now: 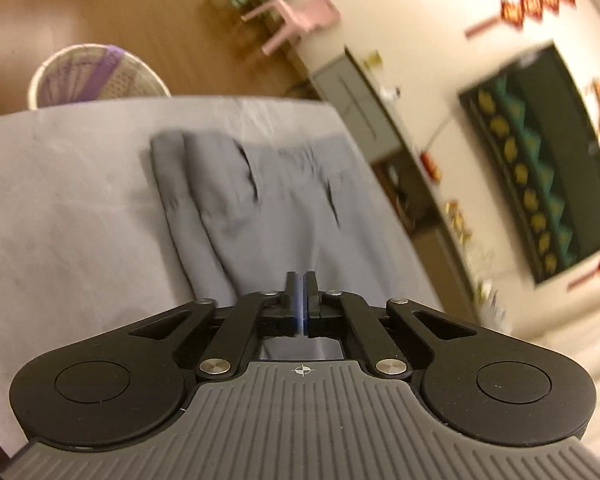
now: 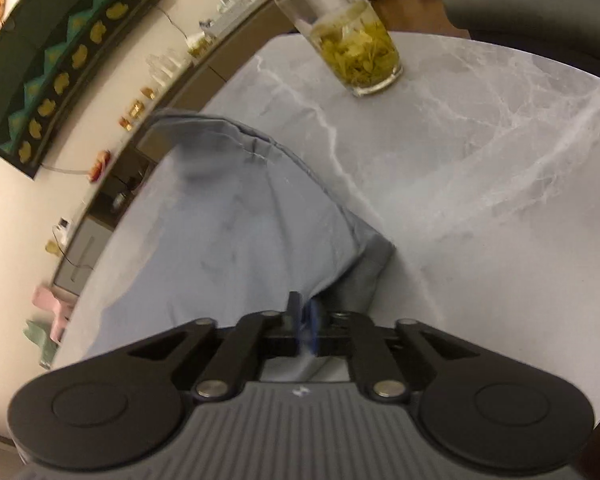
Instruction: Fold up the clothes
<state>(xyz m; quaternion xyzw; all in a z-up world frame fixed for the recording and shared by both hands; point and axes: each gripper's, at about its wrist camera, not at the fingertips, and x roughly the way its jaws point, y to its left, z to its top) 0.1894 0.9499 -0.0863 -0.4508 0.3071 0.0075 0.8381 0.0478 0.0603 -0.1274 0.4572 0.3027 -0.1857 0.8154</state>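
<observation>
Grey trousers on a marbled grey table, seen from two hand-held tongs.

The trousers lie lengthwise, waistband toward the table's far edge, in the left view. The left tongs are clenched tight just above the cloth, with nothing visibly caught between them. In the right view a trouser hem lies near the table's middle. The right tongs stand a narrow slit apart at the cloth's near edge; whether they pinch fabric cannot be told. A glass of tea leaves stands near the table's far edge. A basket sits on the floor beyond.
</observation>
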